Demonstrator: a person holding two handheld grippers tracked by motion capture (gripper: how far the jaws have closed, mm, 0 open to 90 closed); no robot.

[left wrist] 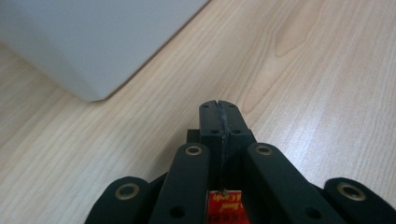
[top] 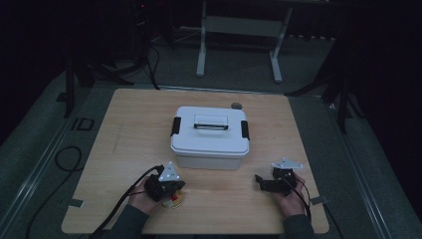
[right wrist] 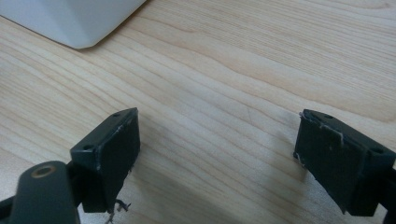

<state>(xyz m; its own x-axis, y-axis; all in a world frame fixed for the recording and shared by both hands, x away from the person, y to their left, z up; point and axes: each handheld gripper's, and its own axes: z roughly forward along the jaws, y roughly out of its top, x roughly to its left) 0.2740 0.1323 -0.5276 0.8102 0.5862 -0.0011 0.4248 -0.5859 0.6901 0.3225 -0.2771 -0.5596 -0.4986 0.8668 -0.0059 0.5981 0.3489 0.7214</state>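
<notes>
A white lidded box (top: pixel 209 134) with a black-edged handle and two black side latches stands in the middle of the wooden table (top: pixel 124 129). My left gripper (top: pixel 179 187) lies low over the table in front of the box's left corner (left wrist: pixel 84 42); its jaws are pressed together with nothing between the fingertips (left wrist: pixel 209 119). Under it lies a small round red-and-yellow thing (top: pixel 174 201), whose red label (left wrist: pixel 224 205) peeks out below the jaws. My right gripper (top: pixel 259 182) is near the box's right front corner (right wrist: pixel 74 18), its pads (right wrist: pixel 114 151) wide apart over bare wood.
A small dark round object (top: pixel 236 105) sits at the table's far edge behind the box. Cables (top: pixel 124 199) trail from both grippers toward the near edge. Metal table legs (top: pixel 201 50) and stands rise on the floor beyond.
</notes>
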